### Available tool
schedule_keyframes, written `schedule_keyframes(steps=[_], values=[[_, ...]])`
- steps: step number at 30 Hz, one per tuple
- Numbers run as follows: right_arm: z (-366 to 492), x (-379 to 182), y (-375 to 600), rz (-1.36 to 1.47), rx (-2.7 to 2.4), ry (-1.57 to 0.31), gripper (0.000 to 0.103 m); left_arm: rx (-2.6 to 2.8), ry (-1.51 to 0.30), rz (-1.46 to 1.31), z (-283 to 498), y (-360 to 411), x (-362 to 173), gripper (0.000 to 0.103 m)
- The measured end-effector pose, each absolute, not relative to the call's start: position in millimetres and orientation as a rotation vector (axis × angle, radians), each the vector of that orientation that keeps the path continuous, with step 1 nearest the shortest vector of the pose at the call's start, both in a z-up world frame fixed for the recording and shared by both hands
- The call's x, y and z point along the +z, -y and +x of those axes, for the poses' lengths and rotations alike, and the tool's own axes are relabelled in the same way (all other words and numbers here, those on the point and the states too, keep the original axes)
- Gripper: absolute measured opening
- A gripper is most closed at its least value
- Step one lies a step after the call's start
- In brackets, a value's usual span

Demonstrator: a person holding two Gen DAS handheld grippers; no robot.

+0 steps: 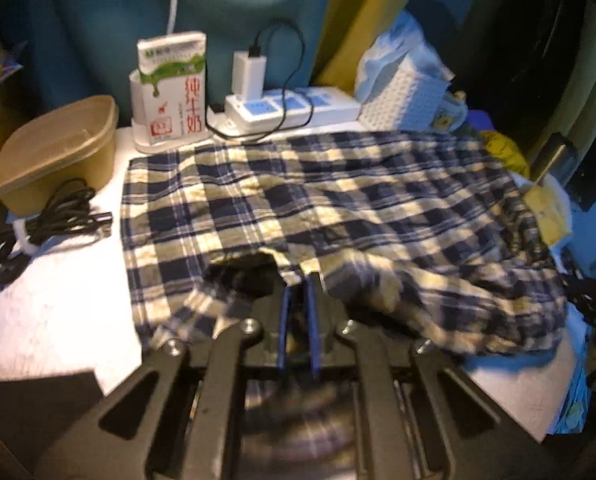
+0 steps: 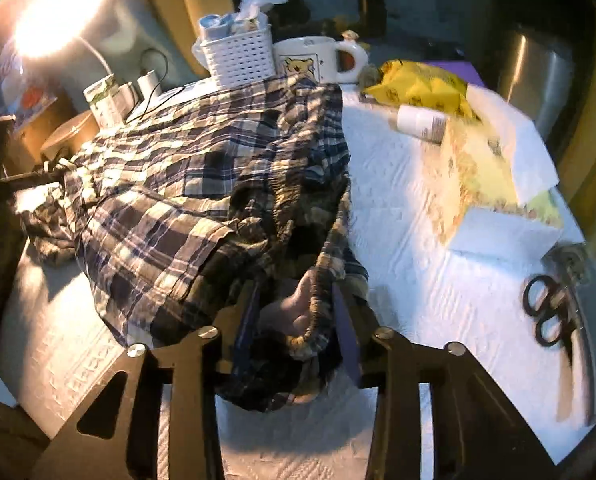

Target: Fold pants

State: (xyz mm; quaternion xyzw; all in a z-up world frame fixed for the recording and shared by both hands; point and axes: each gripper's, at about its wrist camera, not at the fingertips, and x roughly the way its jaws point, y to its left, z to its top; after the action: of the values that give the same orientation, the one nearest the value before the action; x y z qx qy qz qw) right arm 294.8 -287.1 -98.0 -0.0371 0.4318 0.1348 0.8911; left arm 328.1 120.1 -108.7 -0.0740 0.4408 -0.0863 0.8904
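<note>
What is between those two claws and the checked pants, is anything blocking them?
Nothing visible. The left gripper has its jaws nearly together at the plaid pants' near edge. The right gripper has bunched waistband cloth between its jaws; whether they press on it is unclear.

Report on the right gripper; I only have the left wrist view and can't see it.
Observer: The right gripper has a bunched, gathered edge of the pants between its fingers. I cannot tell whether the pads press it.
Operator: Name anything sharp nearby.
Observer: Black scissors lie on the white table cover, to the right of that gripper and apart from the cloth.
Operator: Say what stands by the basket.
Observer: A white mug with a bear picture stands just right of the white basket, at the pants' far edge.
</note>
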Motion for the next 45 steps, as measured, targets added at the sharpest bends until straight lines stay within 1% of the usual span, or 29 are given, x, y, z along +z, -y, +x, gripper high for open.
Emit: schedule_keyframes(steps=[2,4,9,10,11,13,18,21,24,30,35,36,38,40,43,45], values=[[286.3,-81.8,284.4,-0.086,0.296,-0.822,0.038,-0.189,-0.894,-0.146,314.3,-115.8,-99.0,0.008],[281.0,-75.7,274.9,-0.129,0.344,-0.8,0.038,-0.201,-0.88,-0.139,301.9,-112.3,-92.3,0.008],[292.4,-117.3,256.4,-0.209,0.412,-0.917,0.037,-0.192,-0.868,-0.14,291.4,-114.1,-91.5,0.008],[291.9,-121.7,256.1,-0.216,0.417,-0.92,0.018,-0.189,-0.873,-0.156,292.1,-116.2,-92.8,0.008],[292.0,-121.0,258.1,-0.214,0.405,-0.91,0.007,-0.189,-0.872,-0.162,290.1,-117.1,-92.1,0.008],[289.2,-102.9,266.4,-0.173,0.42,-0.859,0.006,-0.199,-0.864,-0.158,280.8,-116.2,-85.4,0.008],[275.9,-55.3,290.5,-0.186,0.378,-0.721,0.005,-0.213,-0.809,-0.19,232.9,-117.6,-46.9,0.008],[269.9,-44.1,307.9,-0.197,0.348,-0.699,0.005,-0.219,-0.781,-0.207,192.8,-113.7,-26.1,0.008],[264.1,-43.8,318.4,-0.205,0.349,-0.715,0.006,-0.228,-0.796,-0.215,153.2,-104.0,-21.7,0.008],[246.2,-65.5,316.1,-0.247,0.402,-0.789,0.006,-0.209,-0.894,-0.285,87.0,-91.3,-54.7,0.008],[234.3,-88.7,307.4,-0.212,0.438,-0.828,0.006,-0.145,-0.968,-0.306,47.8,-94.4,-82.7,0.008],[233.5,-92.0,306.1,-0.21,0.441,-0.837,0.007,-0.137,-0.976,-0.313,43.9,-96.5,-85.5,0.008],[231.7,-99.7,304.6,-0.209,0.429,-0.854,0.016,-0.123,-1.0,-0.343,34.0,-101.4,-94.1,0.008],[228.2,-104.5,309.4,-0.198,0.411,-0.859,0.029,-0.116,-1.032,-0.354,27.4,-101.7,-103.7,0.008],[221.8,-107.9,324.1,-0.163,0.38,-0.868,0.035,-0.112,-1.062,-0.345,24.6,-102.1,-110.0,0.008],[219.8,-107.7,335.5,-0.154,0.359,-0.873,0.037,-0.096,-1.055,-0.343,25.2,-107.7,-105.4,0.009]])
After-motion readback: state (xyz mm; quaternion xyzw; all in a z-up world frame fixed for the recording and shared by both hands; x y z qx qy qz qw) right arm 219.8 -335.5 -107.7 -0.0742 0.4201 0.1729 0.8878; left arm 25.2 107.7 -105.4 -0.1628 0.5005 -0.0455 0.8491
